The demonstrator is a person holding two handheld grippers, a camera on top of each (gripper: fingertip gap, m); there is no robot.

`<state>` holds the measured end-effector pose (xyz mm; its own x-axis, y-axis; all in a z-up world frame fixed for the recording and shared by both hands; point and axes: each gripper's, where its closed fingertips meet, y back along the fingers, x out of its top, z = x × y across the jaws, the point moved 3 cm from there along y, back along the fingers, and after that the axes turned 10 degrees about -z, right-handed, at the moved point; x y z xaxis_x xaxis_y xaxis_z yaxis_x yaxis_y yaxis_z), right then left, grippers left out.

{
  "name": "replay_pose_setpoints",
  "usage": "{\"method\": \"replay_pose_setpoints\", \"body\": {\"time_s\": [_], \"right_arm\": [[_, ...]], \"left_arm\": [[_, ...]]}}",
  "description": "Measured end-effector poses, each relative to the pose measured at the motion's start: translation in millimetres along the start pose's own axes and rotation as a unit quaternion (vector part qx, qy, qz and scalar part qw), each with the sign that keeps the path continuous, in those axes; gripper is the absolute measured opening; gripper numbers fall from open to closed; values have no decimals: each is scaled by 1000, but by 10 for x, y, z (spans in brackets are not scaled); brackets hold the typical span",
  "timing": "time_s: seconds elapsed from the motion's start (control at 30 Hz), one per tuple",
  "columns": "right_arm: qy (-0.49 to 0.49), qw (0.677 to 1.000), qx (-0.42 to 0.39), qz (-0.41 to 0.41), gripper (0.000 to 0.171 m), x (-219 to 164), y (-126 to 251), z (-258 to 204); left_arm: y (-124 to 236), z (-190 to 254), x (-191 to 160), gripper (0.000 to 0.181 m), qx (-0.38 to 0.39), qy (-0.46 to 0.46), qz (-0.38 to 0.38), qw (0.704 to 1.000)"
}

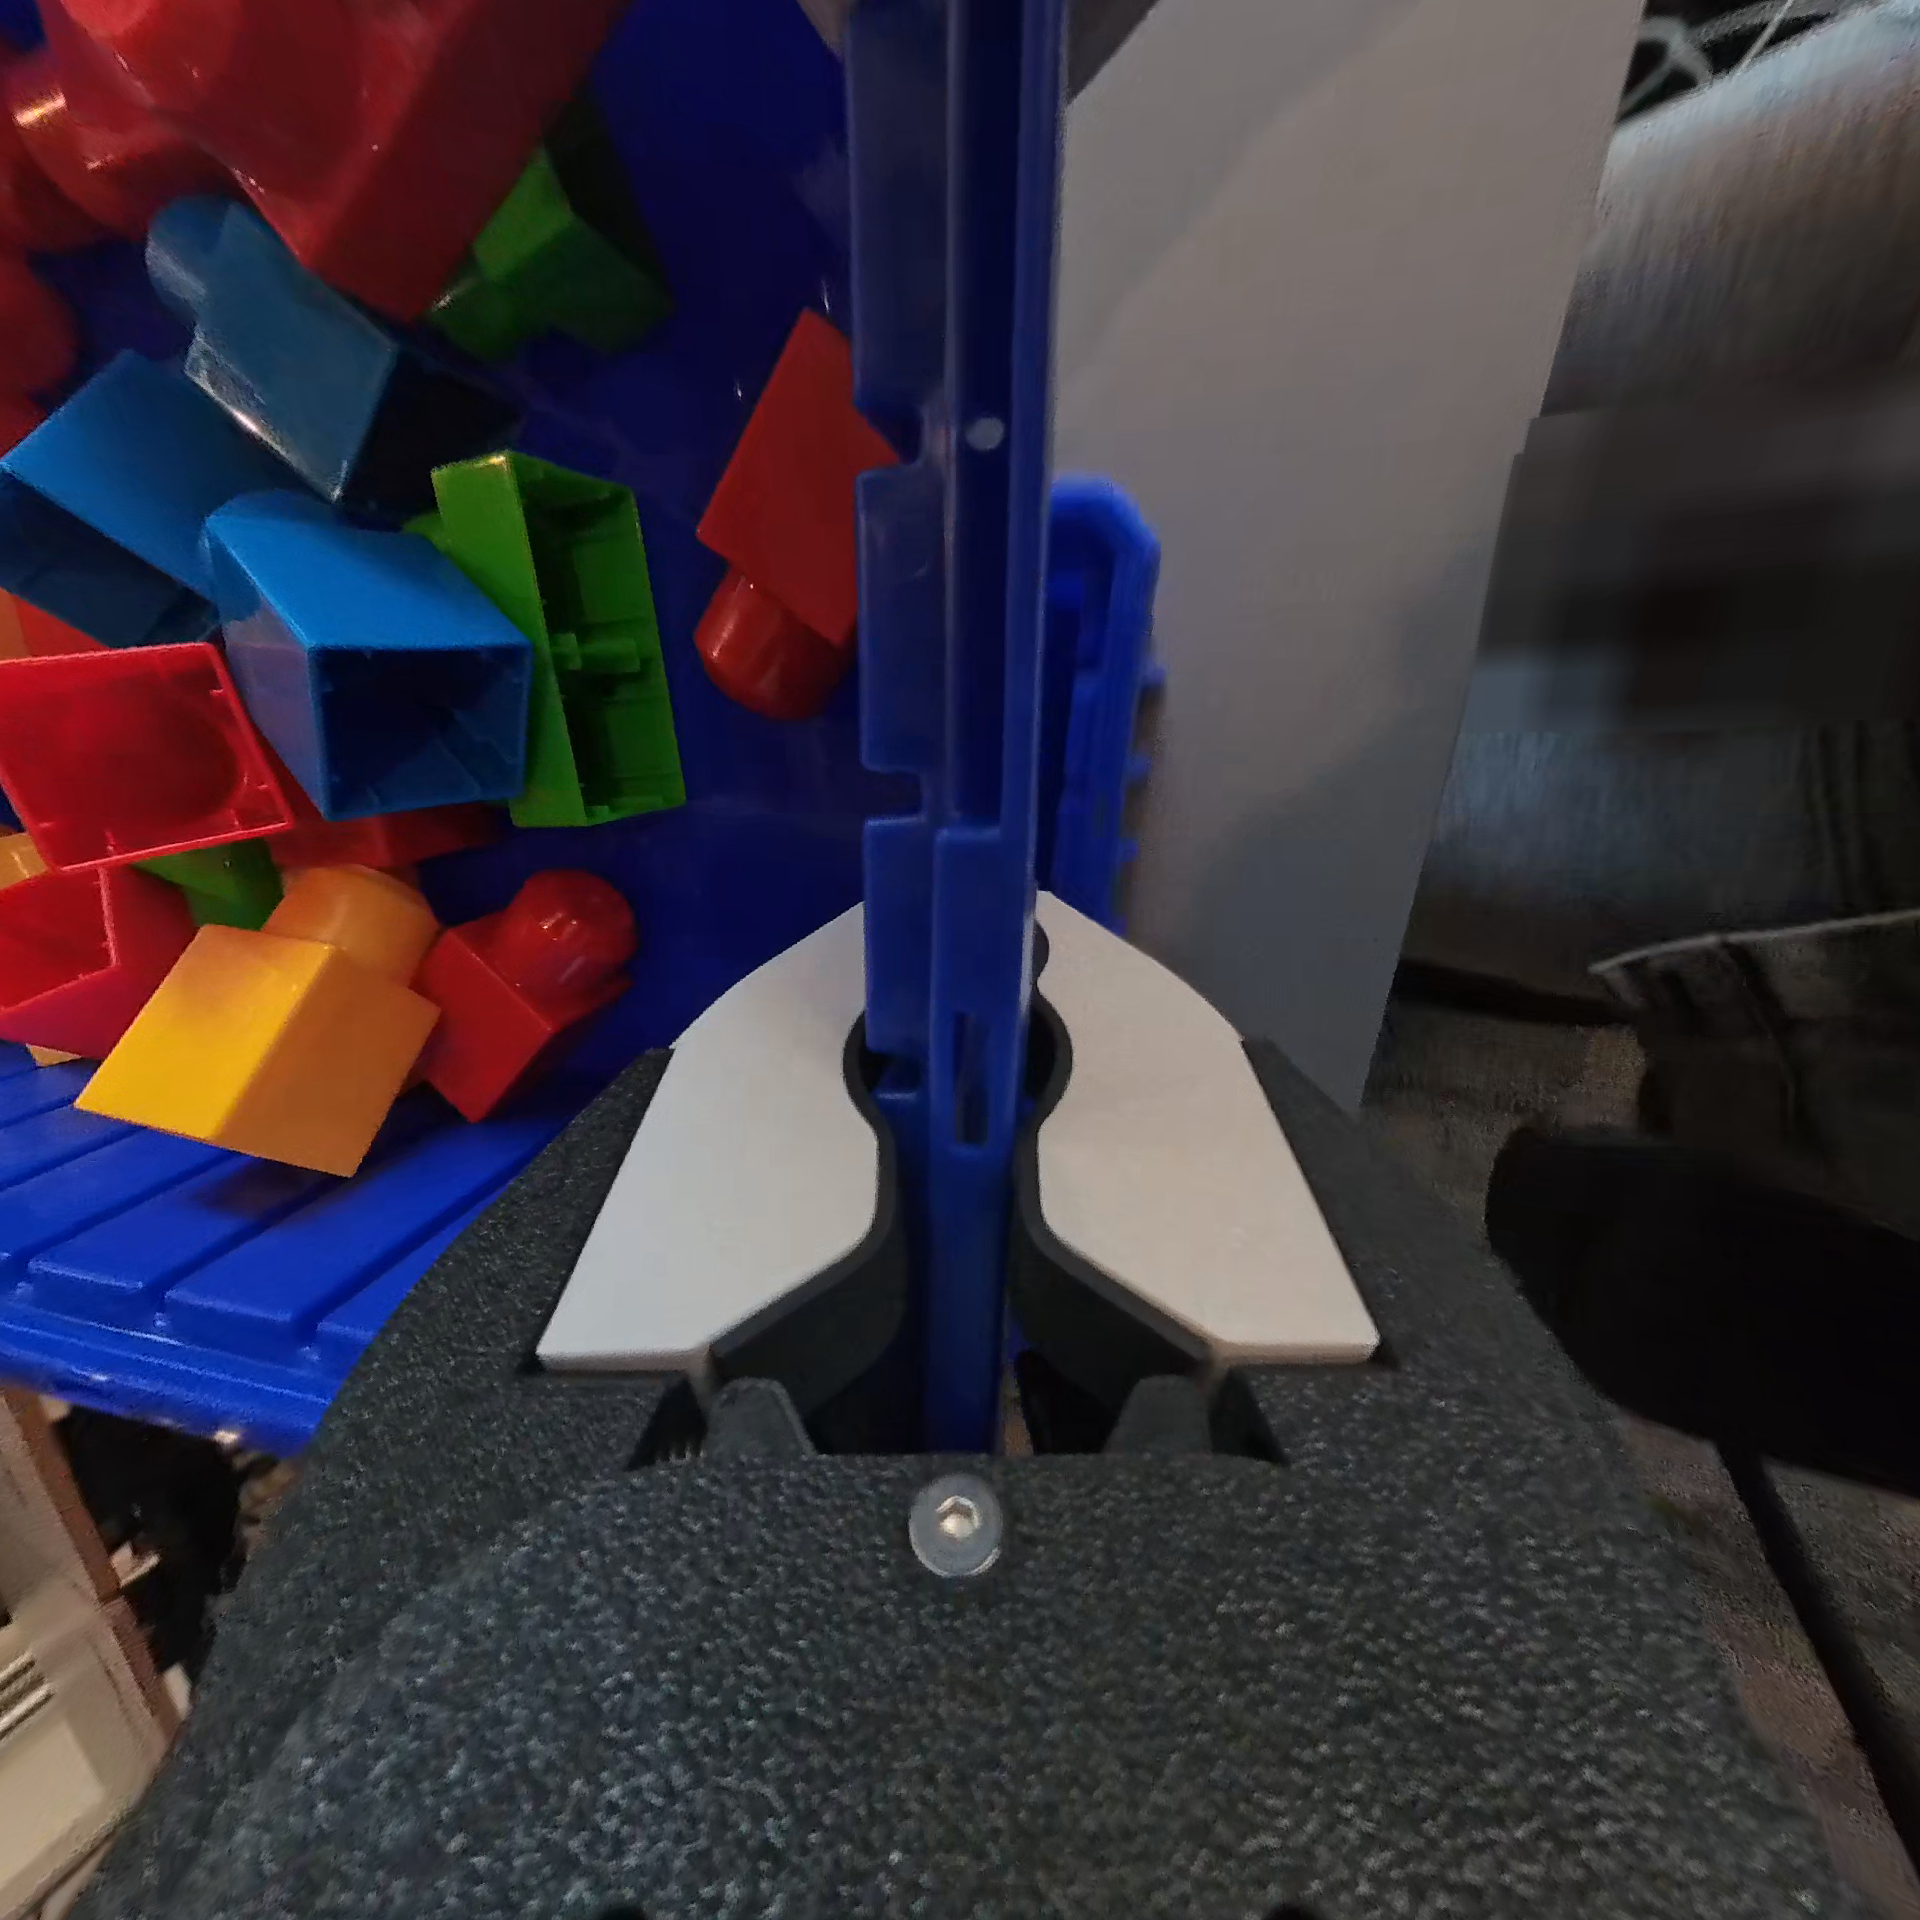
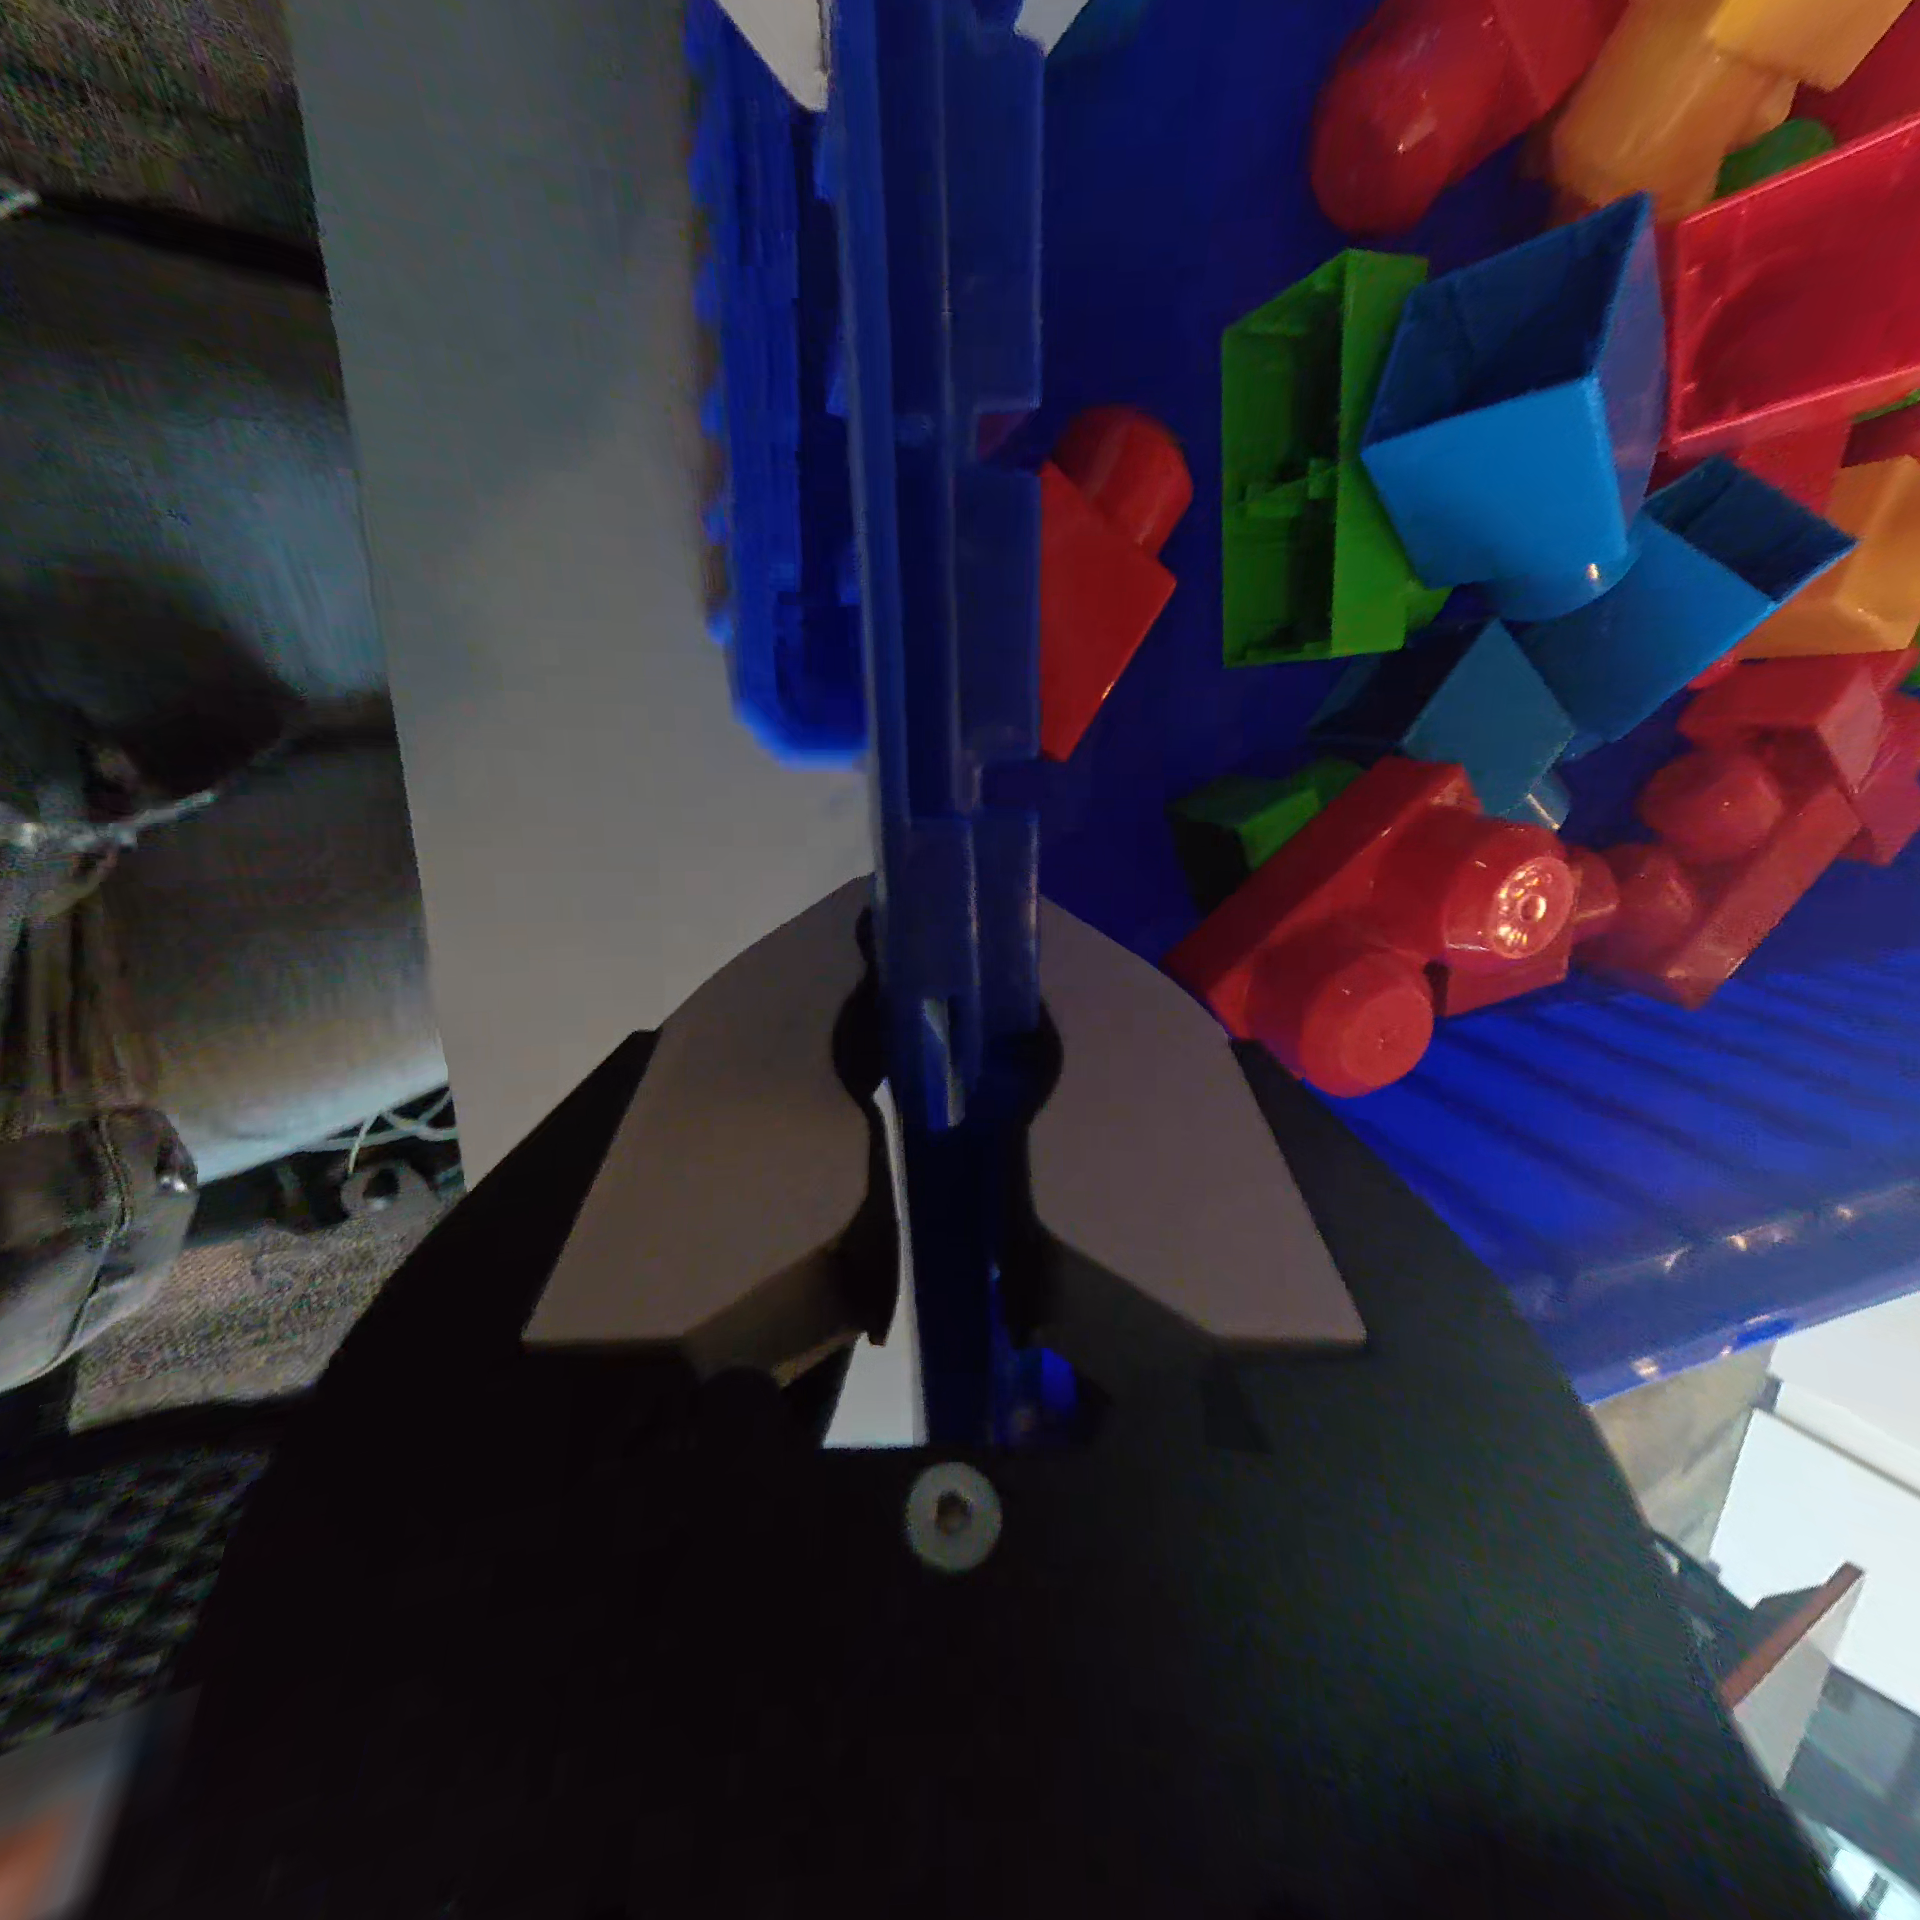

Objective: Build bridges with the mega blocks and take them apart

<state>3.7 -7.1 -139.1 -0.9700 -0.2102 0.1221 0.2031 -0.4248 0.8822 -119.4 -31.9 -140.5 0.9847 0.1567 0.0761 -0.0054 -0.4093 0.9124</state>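
Observation:
A blue plastic bin holds a heap of mega blocks, and both grippers grip its rim. In the left wrist view the rim (image 1: 951,520) runs straight up between the fingers of my left gripper (image 1: 951,935), which is shut on it. Red (image 1: 800,499), blue (image 1: 374,675), green (image 1: 582,644) and yellow (image 1: 270,1039) blocks lie inside to the left. In the right wrist view my right gripper (image 2: 956,914) is shut on the rim (image 2: 935,416). A red block (image 2: 1101,582), a green one (image 2: 1299,468), a blue one (image 2: 1507,436) and a red two-stud block (image 2: 1371,935) lie to the right.
A white surface (image 1: 1299,520) lies outside the bin; it also shows in the right wrist view (image 2: 520,520). Grey upholstery (image 1: 1766,260) and a dark object (image 1: 1714,1299) are beyond it. The bin's moulded handle (image 1: 1101,675) sticks out on the outer side. Spacing between my two grippers at the tips: around 11 cm.

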Motion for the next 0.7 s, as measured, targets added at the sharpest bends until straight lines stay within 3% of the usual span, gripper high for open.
{"method": "replay_pose_setpoints", "body": {"time_s": [0.37,0.7], "right_arm": [[29,997,16,66,19,2050,-328,-310],[28,996,15,88,22,3308,-611,-564]], "left_arm": [[246,305,-2069,20,-15,26,-63,998],[233,537,-3376,20,-43,37,-74,996]]}}
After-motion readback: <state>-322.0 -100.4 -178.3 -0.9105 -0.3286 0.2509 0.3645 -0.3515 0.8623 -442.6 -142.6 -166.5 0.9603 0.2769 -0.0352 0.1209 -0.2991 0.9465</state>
